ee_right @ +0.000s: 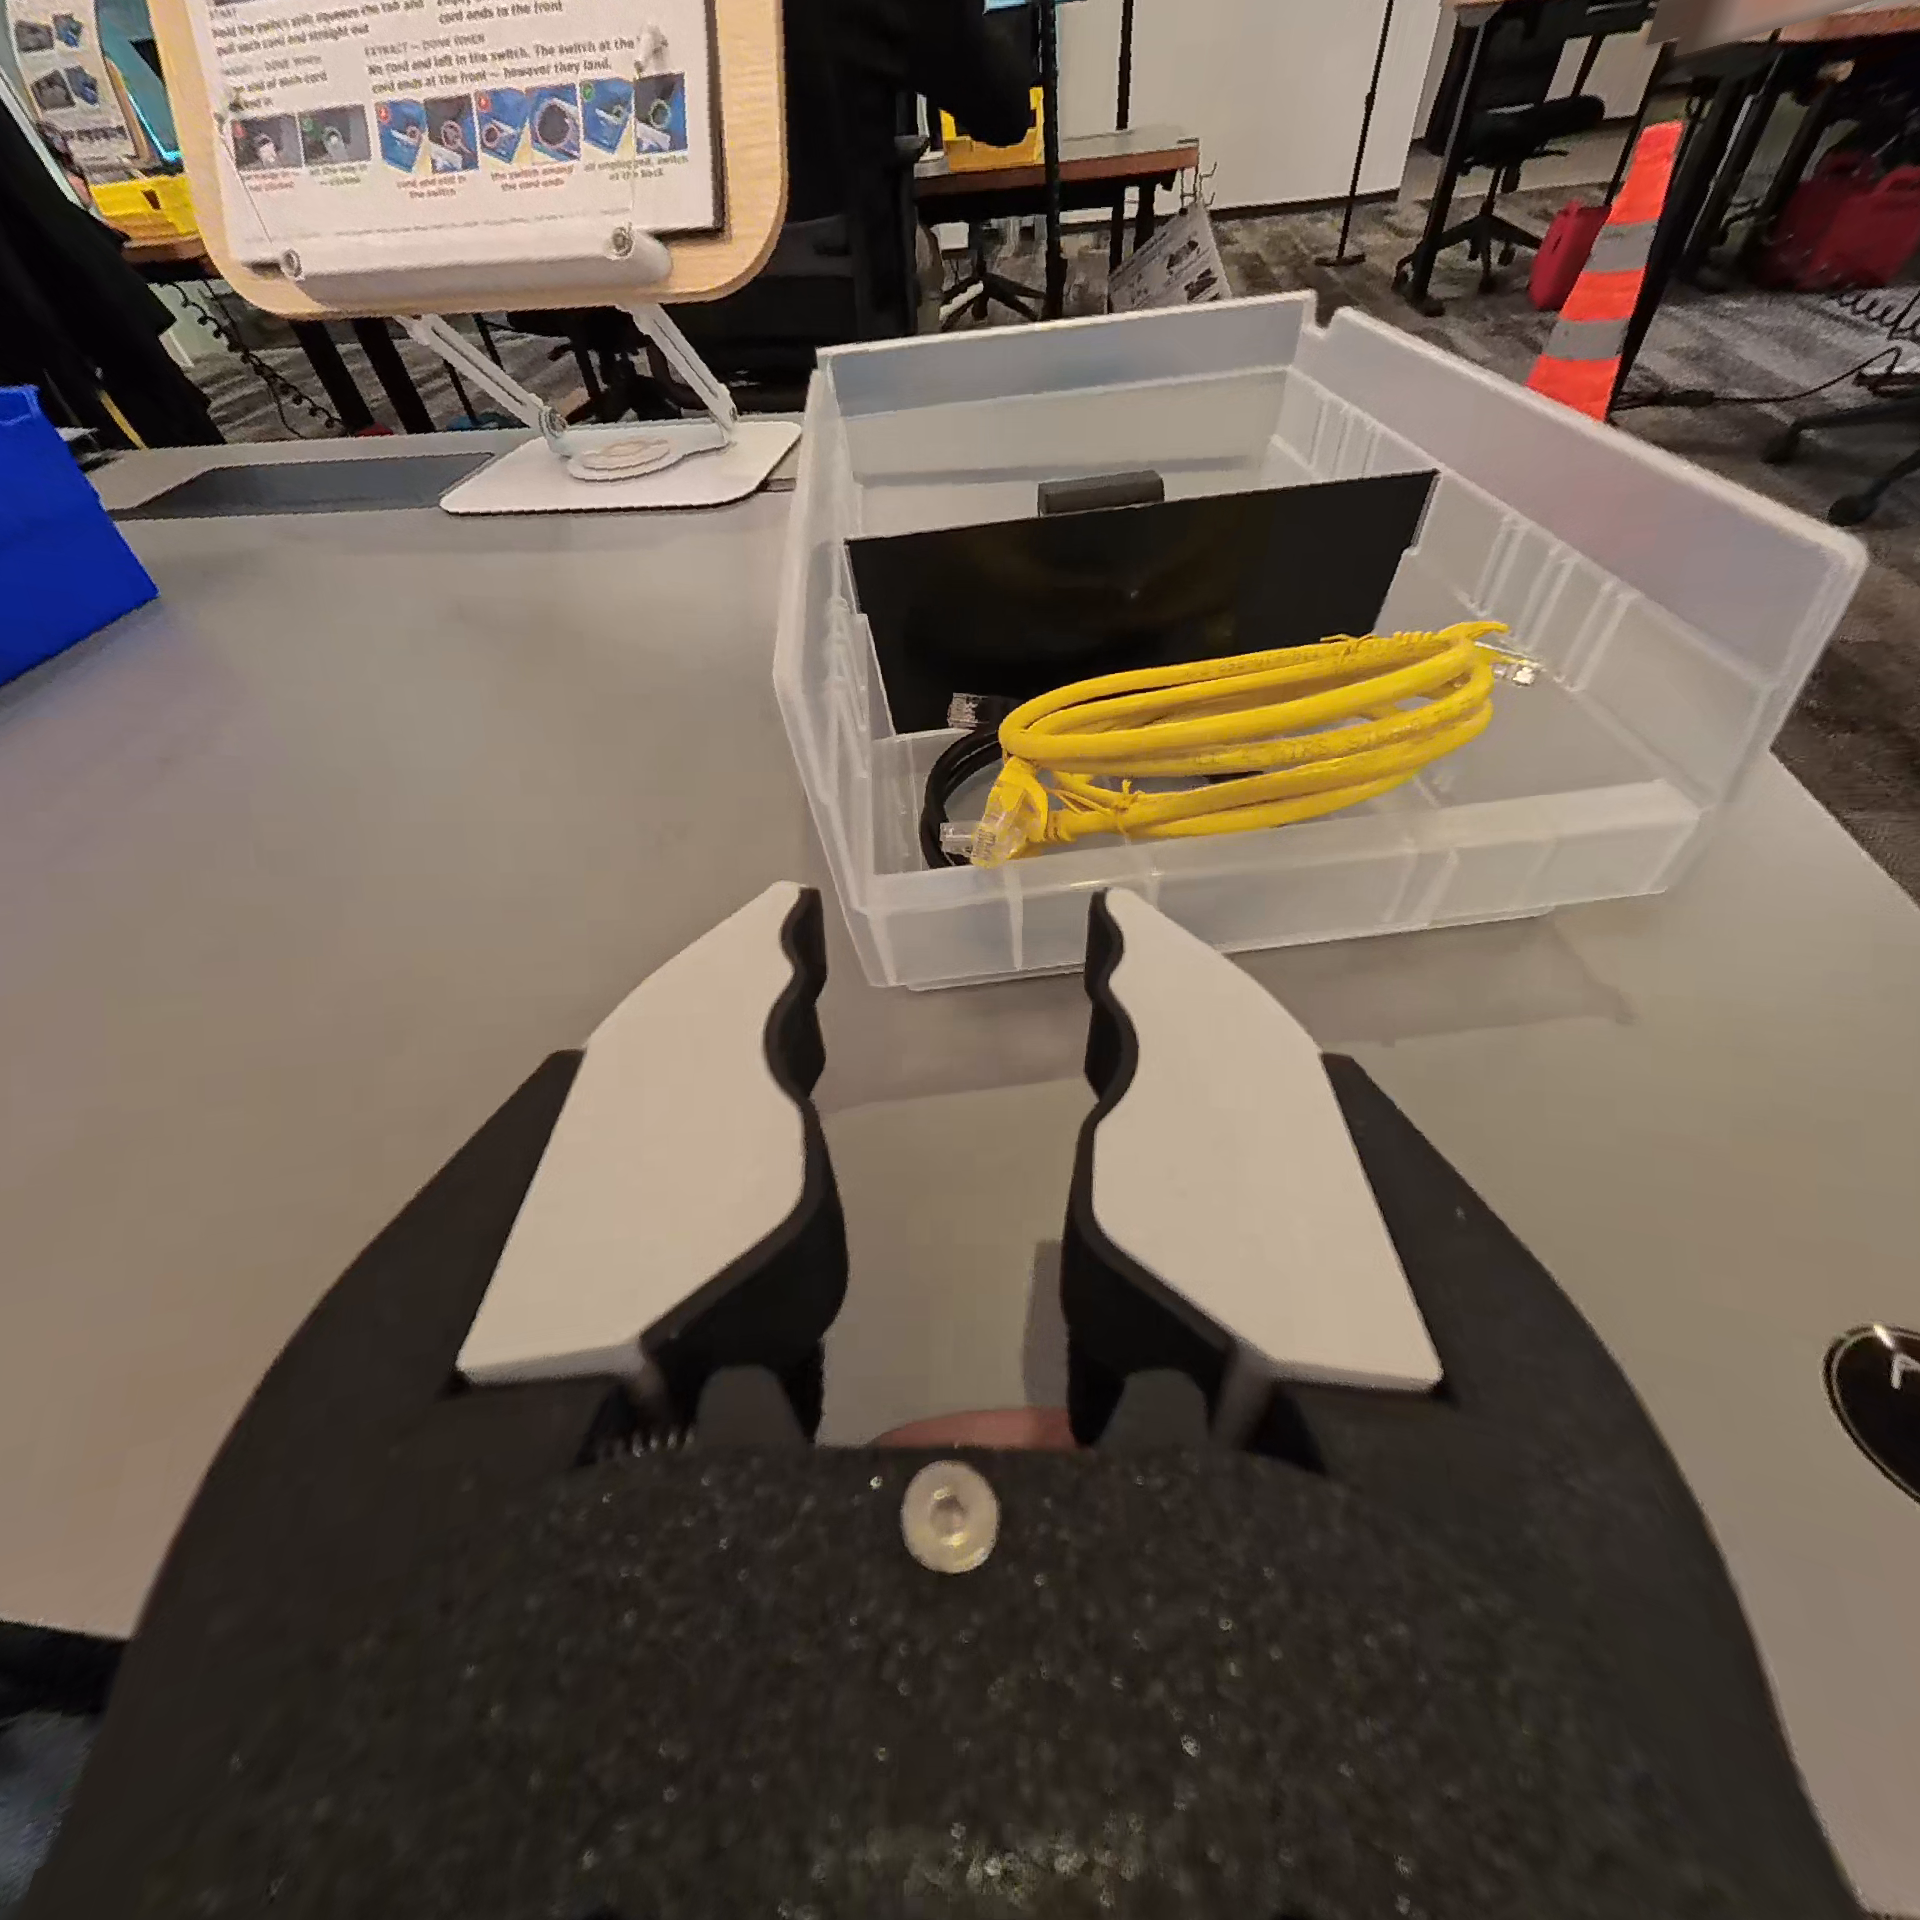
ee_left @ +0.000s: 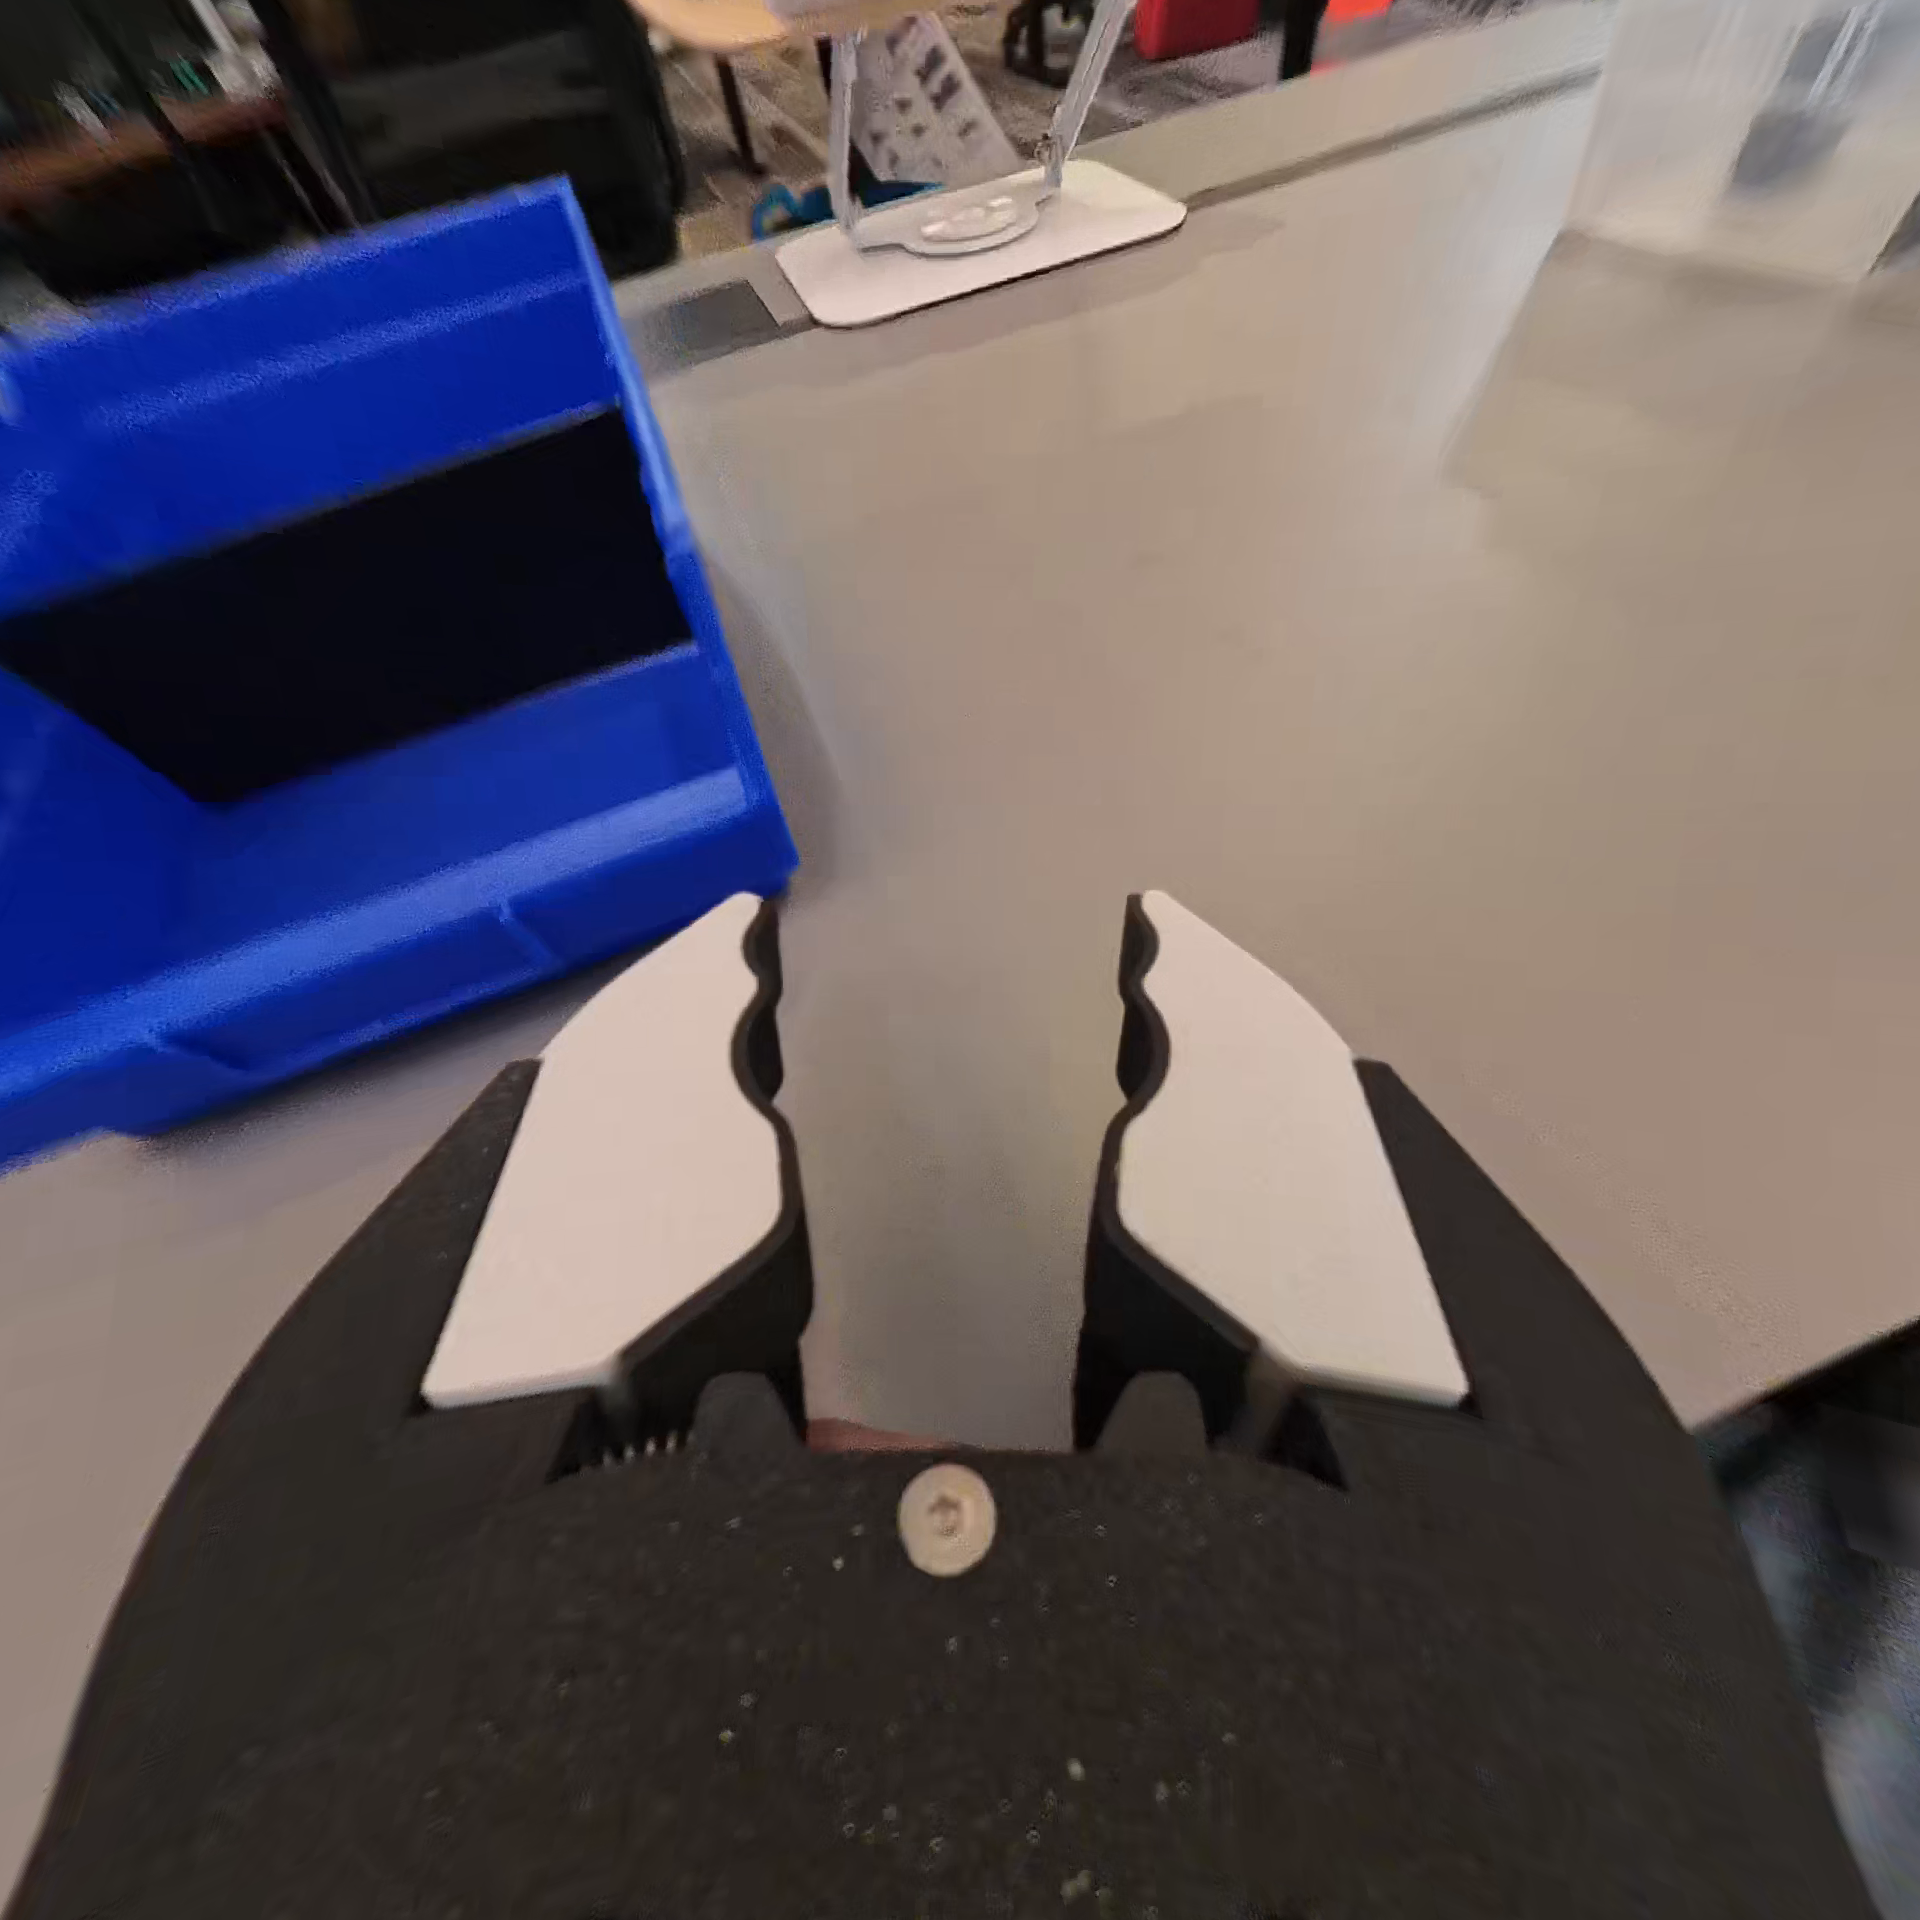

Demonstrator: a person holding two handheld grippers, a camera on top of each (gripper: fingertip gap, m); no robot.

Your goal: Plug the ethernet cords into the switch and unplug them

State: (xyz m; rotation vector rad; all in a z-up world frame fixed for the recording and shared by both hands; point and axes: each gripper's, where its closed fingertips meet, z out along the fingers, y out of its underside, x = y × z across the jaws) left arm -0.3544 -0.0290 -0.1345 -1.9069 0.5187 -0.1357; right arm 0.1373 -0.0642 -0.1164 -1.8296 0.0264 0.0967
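Observation:
A coiled yellow ethernet cord [ee_right: 1257, 738] lies in the front part of a clear plastic bin [ee_right: 1714, 634], on top of a coiled black cord [ee_right: 951, 774]. A black divider panel [ee_right: 1122, 592] stands across the bin behind them. No switch shows in either view. My right gripper [ee_right: 954, 914] is open and empty, just in front of the bin's near left corner, above the grey table [ee_right: 416, 831]. My left gripper [ee_left: 948, 914] is open and empty above the bare table [ee_left: 1247, 675], next to the right corner of a blue bin [ee_left: 364, 883]. The left wrist view is blurred.
A white stand [ee_right: 623, 457] holding an instruction board [ee_right: 468, 135] sits at the table's far edge; its base shows in the left wrist view [ee_left: 987, 244]. The blue bin's edge shows at the left in the right wrist view [ee_right: 52, 540]. An orange cone [ee_right: 1605, 270] stands on the floor beyond. The tips of one gripper are about 50 cm away from the tips of the other.

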